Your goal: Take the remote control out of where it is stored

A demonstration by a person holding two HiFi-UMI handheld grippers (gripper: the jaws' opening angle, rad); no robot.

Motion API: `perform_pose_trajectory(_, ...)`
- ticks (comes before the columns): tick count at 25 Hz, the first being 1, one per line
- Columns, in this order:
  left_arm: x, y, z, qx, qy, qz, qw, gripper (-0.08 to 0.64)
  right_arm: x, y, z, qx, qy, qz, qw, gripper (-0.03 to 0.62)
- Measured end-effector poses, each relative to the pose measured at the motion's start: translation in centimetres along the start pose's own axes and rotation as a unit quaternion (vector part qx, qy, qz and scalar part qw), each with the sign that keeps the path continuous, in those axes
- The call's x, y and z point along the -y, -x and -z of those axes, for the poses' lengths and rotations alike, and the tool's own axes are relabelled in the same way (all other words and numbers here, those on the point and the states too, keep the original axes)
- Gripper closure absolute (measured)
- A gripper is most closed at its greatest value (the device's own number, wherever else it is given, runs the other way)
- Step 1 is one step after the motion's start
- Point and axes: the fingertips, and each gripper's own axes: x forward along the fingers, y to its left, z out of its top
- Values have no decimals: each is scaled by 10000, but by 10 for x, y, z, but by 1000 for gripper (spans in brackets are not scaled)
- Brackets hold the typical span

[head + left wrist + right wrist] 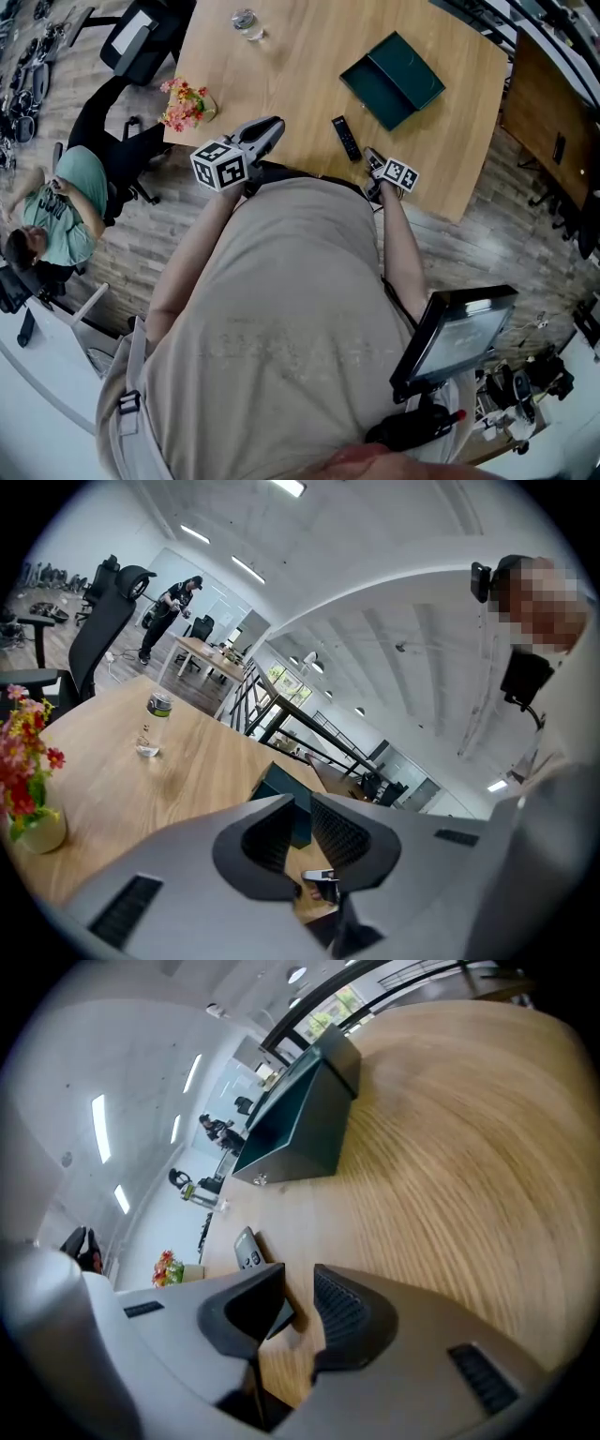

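Slim black remote control [346,137] lies flat on the pale wooden table [281,84], mid-frame in the head view. It sits just lower left of the open dark-teal box [392,80] and clear of it, so it is out of storage as the task wants.

Right gripper [373,156] is lower right of the remote; jaws narrowly apart, nothing between. Left gripper [268,127] is further left, gap slight, also empty.

Remote's near end seems just beside the right jaw tip; the view is cramped. Any move here should keep the tips off that end.

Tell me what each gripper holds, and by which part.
Nothing is held. Left gripper and right gripper are empty; the remote control lies on the table.
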Motion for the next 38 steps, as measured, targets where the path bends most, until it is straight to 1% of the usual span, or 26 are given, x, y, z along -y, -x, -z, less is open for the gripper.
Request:
perform_pose_trajectory(3,-20,29,-9,35,72,44,10000,526,8,12,11,320,-559,329,9974,491)
perform_pose_trajectory(5,-33,46,-13,50,154,81,9998,526,12,19,25,398,-813,576,9942,491)
perform_pose_trajectory(8,-46,67,-16,75,254,179,9995,526,16,28,55,290,-1068,1139,9873,491)
perform_pose_trajectory(11,-57,81,-18,86,320,301,9990,526,14,30,79,-8,-1073,1654,9804,491)
perform_pose_trajectory(15,-67,100,-14,88,356,465,9982,526,4,27,108,-513,-655,2158,9729,491)
perform_pose_trajectory(17,-76,116,-10,91,373,501,9980,526,0,25,120,-628,-414,2386,9682,491)
perform_pose_trajectory(19,-87,135,-4,126,452,490,9977,526,-8,20,134,-777,-219,2489,9652,491)
perform_pose_trajectory(20,-94,145,0,158,510,475,9974,526,-14,15,146,-980,-159,2424,9651,491)
perform_pose_trajectory(22,-106,165,6,218,590,436,9971,526,-31,0,180,-1530,-9,2161,9643,491)
perform_pose_trajectory(23,-113,174,9,241,606,406,9970,526,-39,-7,196,-1720,148,2105,9622,491)
perform_pose_trajectory(24,-118,183,13,268,624,369,9970,526,-45,-13,210,-1835,341,2140,9588,491)
perform_pose_trajectory(26,-129,199,20,351,704,287,9965,526,-54,-19,235,-2030,734,2310,9487,491)
perform_pose_trajectory(29,-138,222,32,486,858,219,9949,526,-69,-27,271,-2446,1460,2401,9280,491)
perform_pose_trajectory(31,-137,235,40,524,890,238,9944,526,-79,-31,284,-2662,1942,2376,9138,491)
perform_pose_trajectory(33,-134,241,46,524,825,311,9947,526,-87,-35,289,-2768,2238,2321,9052,491)
perform_pose_trajectory(35,-131,242,51,498,710,391,9955,526,-94,-39,290,-2760,2402,2196,9044,491)
perform_pose_trajectory(38,-115,240,61,424,589,490,9962,526,-99,-33,291,-2560,2497,2084,9103,491)
